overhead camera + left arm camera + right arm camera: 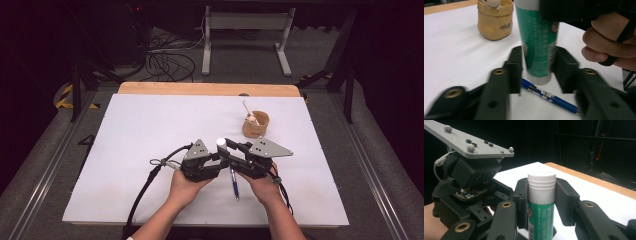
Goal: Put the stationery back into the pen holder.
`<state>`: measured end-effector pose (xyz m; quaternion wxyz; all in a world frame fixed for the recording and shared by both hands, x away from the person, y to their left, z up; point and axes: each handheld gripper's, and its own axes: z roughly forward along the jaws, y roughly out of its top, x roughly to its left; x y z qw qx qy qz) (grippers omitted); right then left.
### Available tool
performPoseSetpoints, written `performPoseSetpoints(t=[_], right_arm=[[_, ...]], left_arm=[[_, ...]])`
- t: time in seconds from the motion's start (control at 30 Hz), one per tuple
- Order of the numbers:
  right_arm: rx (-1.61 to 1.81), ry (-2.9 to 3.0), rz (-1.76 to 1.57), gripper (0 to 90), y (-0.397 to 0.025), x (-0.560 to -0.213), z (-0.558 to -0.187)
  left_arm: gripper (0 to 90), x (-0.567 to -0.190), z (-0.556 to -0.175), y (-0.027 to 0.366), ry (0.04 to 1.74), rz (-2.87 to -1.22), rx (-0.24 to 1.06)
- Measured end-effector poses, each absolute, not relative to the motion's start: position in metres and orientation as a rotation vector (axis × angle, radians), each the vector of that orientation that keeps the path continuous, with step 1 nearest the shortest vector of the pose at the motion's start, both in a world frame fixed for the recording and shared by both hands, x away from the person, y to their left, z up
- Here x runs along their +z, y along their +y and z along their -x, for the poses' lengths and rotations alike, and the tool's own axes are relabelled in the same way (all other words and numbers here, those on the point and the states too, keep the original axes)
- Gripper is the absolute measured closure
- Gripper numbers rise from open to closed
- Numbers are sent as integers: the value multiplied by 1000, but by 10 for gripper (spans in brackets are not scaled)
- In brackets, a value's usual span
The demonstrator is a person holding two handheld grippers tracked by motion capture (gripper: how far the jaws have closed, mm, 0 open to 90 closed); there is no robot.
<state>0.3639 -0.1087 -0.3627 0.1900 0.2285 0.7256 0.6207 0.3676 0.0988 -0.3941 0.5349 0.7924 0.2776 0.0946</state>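
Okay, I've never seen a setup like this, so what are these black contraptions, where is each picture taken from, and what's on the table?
A person holds a hand-operated claw in each hand; no robot arm is involved. The high view looks down on the white table. There the left claw and the right claw meet around a green glue stick with a white cap. The other two pictures come from cameras riding on each claw. In the right gripper view the jaws sit against the stick's upper end, near the cap. In the left gripper view the jaws flank its lower end, though a firm grip can't be confirmed. A blue pen lies on the table below, and a tan cup stands farther back.
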Motion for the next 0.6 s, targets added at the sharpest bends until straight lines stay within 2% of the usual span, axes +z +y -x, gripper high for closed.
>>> performPoseSetpoints(t=[0.2, 0.4, 0.6], right_arm=[[1717, 2071, -637, 644, -108, -363, -364], [1678, 2118, -648, 568, -108, -364, -367], [1672, 2142, -636, 565, -105, -364, -367]], left_arm=[[654, -395, -368, 100, 688, -1929, 267], [656, -396, -369, 101, 720, -1994, 333], [655, -398, -365, 96, 692, -2056, 371]])
